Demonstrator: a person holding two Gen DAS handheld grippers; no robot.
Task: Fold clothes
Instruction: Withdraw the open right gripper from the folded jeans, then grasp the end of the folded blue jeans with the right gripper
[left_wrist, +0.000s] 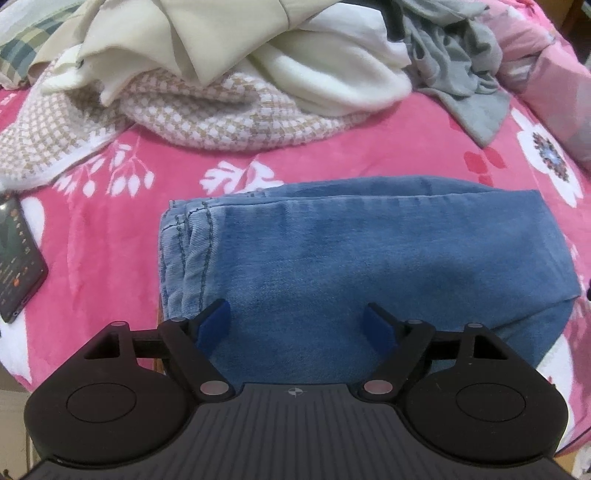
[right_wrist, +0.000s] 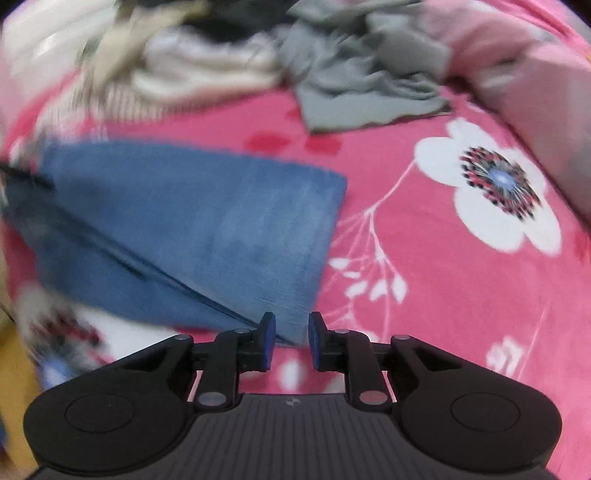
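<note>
Plainly, the folded jeans (left_wrist: 369, 254) lie on the pink bedspread (left_wrist: 96, 258); left tongs (left_wrist: 297, 325) spread wide above their near edge, empty; right tongs (right_wrist: 291, 334) part-open at their corner, empty; bare bedspread rightward; phone (left_wrist: 16, 258) text unreadable.

the jeans (left_wrist: 369, 251) are faded blue denim, matt, with a fine twill grain and stitched seams. the bed (left_wrist: 103, 236) wears a soft, fleecy pink floral cover. the towel (left_wrist: 207, 114) looks nubbly and woven. the phone (left_wrist: 18, 258) has a glossy screen. the left gripper (left_wrist: 299, 321) is matt black plastic, ribbed on its body, with blue pads (left_wrist: 214, 325) and dull metal pins.
</note>
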